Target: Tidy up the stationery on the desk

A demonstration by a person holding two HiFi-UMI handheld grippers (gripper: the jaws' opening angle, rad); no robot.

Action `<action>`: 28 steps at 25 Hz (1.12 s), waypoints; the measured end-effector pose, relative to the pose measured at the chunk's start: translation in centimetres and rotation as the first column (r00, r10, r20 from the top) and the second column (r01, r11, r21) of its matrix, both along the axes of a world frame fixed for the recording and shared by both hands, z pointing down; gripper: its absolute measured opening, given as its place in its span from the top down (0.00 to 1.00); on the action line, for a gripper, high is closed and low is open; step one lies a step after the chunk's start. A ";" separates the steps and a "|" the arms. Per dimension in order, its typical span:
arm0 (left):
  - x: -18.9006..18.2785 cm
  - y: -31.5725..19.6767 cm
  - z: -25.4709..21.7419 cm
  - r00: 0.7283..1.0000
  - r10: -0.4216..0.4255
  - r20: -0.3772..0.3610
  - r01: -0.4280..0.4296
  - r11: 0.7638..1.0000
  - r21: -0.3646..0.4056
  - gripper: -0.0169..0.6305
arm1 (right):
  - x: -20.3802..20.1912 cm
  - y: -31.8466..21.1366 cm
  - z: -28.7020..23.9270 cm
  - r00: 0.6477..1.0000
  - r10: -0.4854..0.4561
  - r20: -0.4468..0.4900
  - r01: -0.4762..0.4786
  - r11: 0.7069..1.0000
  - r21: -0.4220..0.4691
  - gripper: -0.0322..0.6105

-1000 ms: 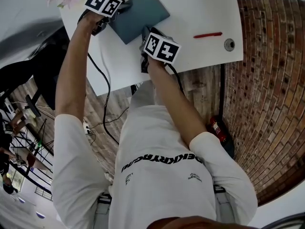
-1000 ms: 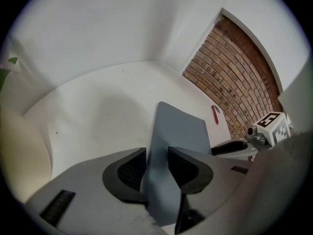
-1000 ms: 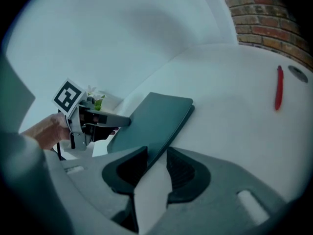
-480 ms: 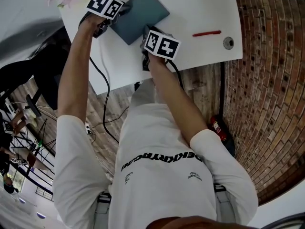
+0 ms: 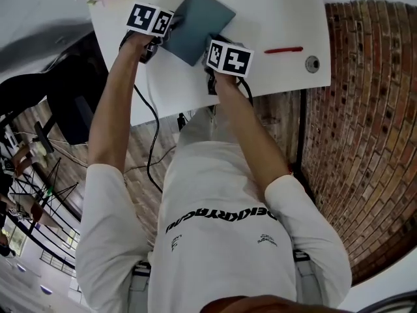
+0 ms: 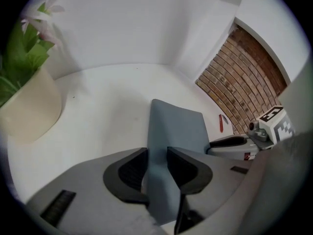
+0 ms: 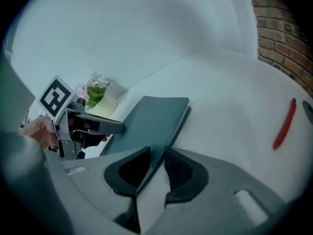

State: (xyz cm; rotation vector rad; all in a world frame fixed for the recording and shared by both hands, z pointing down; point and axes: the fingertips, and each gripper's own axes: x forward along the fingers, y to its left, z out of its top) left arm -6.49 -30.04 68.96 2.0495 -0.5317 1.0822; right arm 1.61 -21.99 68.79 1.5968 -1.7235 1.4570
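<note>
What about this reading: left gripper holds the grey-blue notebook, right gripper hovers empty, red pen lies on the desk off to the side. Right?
Not quite: the right gripper isn't empty. The right gripper view shows its fingers closed on an edge of the grey-blue notebook too. The left gripper holds it, and the red pen lies on the desk off to the side.

the slate-blue cover (image 6: 176, 131) nipped by the left gripper (image 6: 156, 166) and right gripper (image 7: 157, 168) looks matt and smooth, perhaps card or soft plastic. both grippers are matt grey plastic with black ribbed pads (image 6: 131, 173). beyond them the desk (image 6: 107, 97) is smooth white, faintly glossy; right of the right gripper, a shiny red pen (image 7: 284, 124).
</note>
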 end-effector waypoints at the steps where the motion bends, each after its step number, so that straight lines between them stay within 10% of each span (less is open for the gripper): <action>1: -0.1 0.3 0.0 1.000 -0.025 -0.002 0.025 1.000 -0.002 0.78 | 0.3 0.0 0.0 1.000 -0.015 -0.008 0.015 1.000 0.002 0.82; 13: -0.4 3.3 -0.2 0.971 -0.238 0.013 0.238 0.971 -0.023 0.78 | 1.9 -0.2 -0.2 0.983 -0.179 -0.041 0.179 0.984 0.007 0.83; 28: -0.1 9.5 -0.7 0.872 -0.488 -0.043 0.488 0.873 -0.020 0.78 | 3.3 0.6 -0.5 0.926 -0.358 -0.117 0.363 0.932 0.022 0.84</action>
